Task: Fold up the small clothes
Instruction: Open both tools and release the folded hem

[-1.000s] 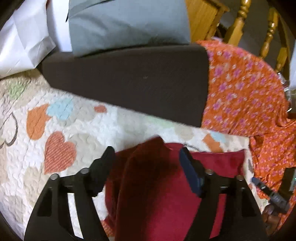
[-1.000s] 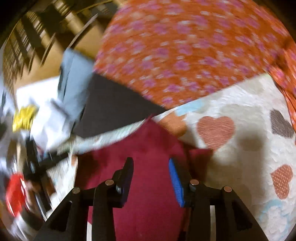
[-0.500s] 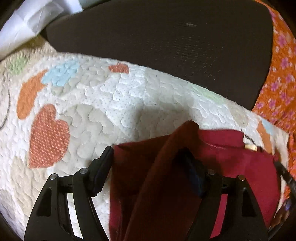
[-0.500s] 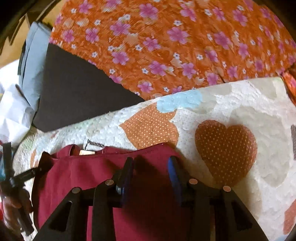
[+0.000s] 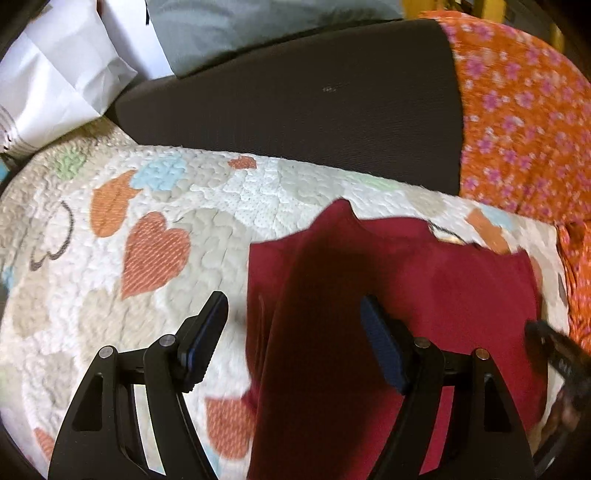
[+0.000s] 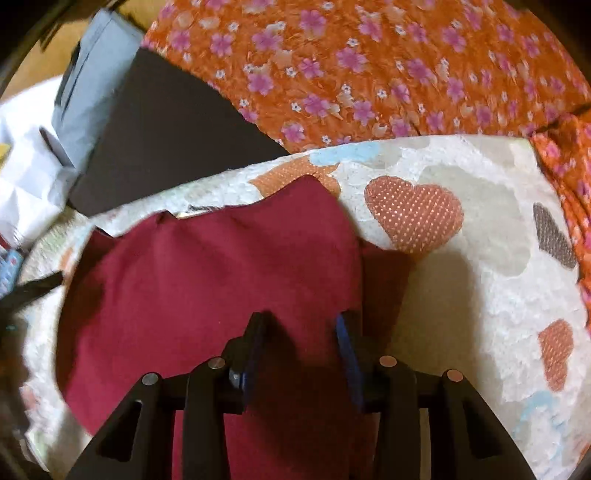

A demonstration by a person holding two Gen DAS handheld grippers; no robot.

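Observation:
A dark red garment [image 5: 424,295] lies on a quilted heart-pattern cover [image 5: 147,221]; it also shows in the right wrist view [image 6: 207,277]. My left gripper [image 5: 291,332] is open, its jaws wide apart, with a raised fold of the red cloth passing between them. My right gripper [image 6: 301,339] is open over the garment's right side, a ridge of red cloth between its jaws. The right gripper's tip [image 5: 557,354] shows at the right edge of the left wrist view.
A dark brown cushion [image 5: 314,103] and a grey-blue folded cloth [image 5: 240,26] lie behind the quilt. An orange flowered fabric [image 6: 369,66] covers the far right. A white paper bag [image 5: 55,81] stands at the far left.
Both grippers have pulled back and up from the garment. The left gripper's jaws now stand wider, and the red cloth's raised fold lies lower between them.

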